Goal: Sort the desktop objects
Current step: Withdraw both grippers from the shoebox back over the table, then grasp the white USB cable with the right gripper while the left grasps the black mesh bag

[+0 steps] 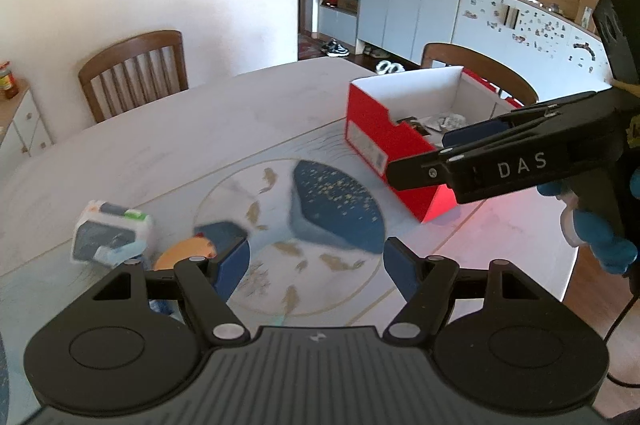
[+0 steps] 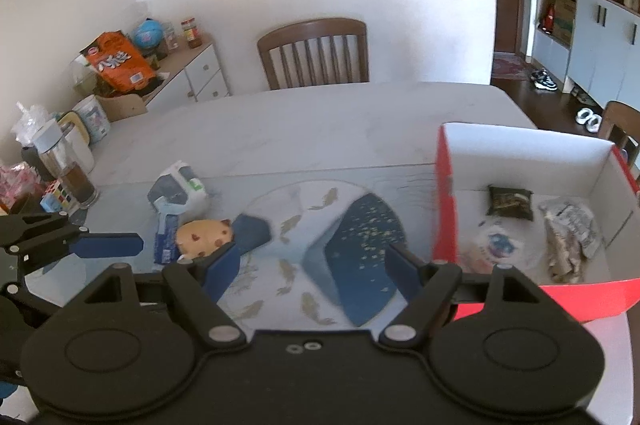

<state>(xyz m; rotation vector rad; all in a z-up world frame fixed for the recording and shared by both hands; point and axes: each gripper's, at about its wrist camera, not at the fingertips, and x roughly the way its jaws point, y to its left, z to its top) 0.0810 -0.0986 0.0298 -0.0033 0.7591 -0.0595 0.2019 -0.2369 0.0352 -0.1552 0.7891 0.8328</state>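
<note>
Left gripper point(image 1: 316, 265): fingers spread wide, nothing between them; hovering over the koi-print mat point(image 1: 320, 225) on the pale table point(image 1: 160, 145). Right gripper point(image 2: 312, 265): fingers likewise spread wide, empty, above the same mat, just beside the near-left corner of the red box point(image 2: 444, 209).

Seen from the left wrist camera, right gripper at right of frame, its arm marked "DAS", crossing in front of the red box and hiding part of the near wall. Seen from the right wrist camera, one blue pad of the left gripper point(image 2: 108, 245) at far left, near the loose items.

Still on the mat, left side: white tissue pack point(image 2: 180, 191), blue-and-white packet point(image 2: 166, 239) just beside it, cookie-shaped toy point(image 2: 206, 233) touching the packet's edge. Cookie toy partly hidden behind the left finger in both views.

Inside the box, white interior: dark sachet point(image 2: 510, 201) toward the far wall, crumpled silver wrapper point(image 2: 572, 229) at right, white round packet with blue print point(image 2: 498, 245) at near left.

Surroundings: wooden chair point(image 2: 314, 53) behind the table; glass bottle with dark liquid point(image 2: 68, 169) and puzzle cube point(image 2: 58, 195) at the table's left edge; orange snack bag point(image 2: 118, 61) on the side cabinet. Slight motion blur in both views.
</note>
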